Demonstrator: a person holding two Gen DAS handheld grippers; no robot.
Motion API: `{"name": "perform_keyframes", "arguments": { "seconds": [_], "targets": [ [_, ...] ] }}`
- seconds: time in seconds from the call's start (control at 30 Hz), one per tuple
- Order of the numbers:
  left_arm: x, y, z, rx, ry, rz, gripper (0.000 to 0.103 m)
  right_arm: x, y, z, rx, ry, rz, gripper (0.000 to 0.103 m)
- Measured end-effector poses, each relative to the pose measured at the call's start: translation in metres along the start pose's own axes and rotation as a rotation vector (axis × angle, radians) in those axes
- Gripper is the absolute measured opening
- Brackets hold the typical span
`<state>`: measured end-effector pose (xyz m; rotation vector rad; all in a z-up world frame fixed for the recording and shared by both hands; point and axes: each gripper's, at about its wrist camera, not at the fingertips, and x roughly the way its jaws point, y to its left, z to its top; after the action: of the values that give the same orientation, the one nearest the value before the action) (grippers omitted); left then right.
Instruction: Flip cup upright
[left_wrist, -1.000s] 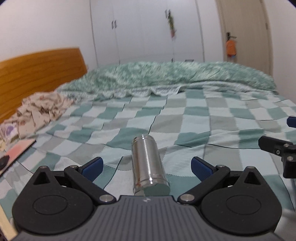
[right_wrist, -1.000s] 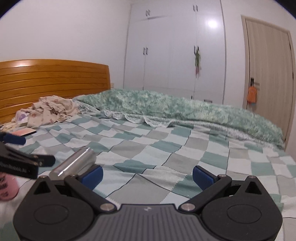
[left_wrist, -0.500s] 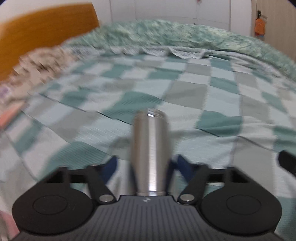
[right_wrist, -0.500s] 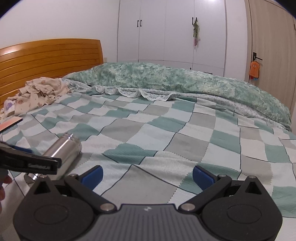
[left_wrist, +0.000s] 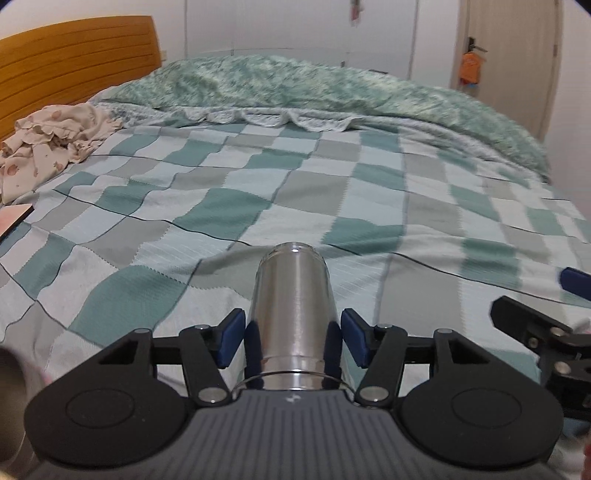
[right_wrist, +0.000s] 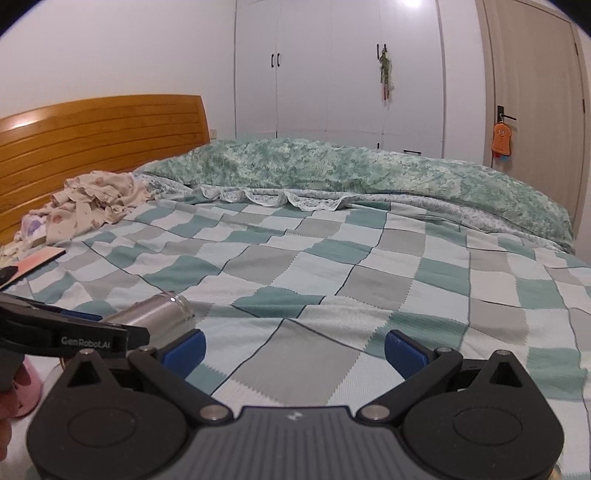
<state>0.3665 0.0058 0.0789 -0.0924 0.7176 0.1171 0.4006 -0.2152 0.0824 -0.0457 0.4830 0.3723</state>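
Your left gripper (left_wrist: 292, 341) has its blue pads close on either side of the shiny cylindrical steel cup (left_wrist: 293, 314), a sliver of gap showing at each pad, so you cannot tell whether it truly grips. The cup lies on its side on the green, grey and white checked bedspread (left_wrist: 332, 192), pointing away from you. Your right gripper (right_wrist: 293, 347) hovers just beside it, jaws spread wide, holding nothing.
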Motion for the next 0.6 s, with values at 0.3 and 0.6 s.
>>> {"name": "perform_keyframes", "arguments": {
  "seconds": [0.3,0.6],
  "targets": [
    [-0.080,-0.008,-0.052,0.020,-0.058,-0.134,0.057,-0.085,0.013,-0.032,-0.027,-0.050,-0.016,0.103],
    [-0.112,-0.039,-0.130,0.071,-0.073,-0.215,0.056,-0.152,0.005,-0.084,-0.010,-0.054,-0.064,0.103]
  ]
}}
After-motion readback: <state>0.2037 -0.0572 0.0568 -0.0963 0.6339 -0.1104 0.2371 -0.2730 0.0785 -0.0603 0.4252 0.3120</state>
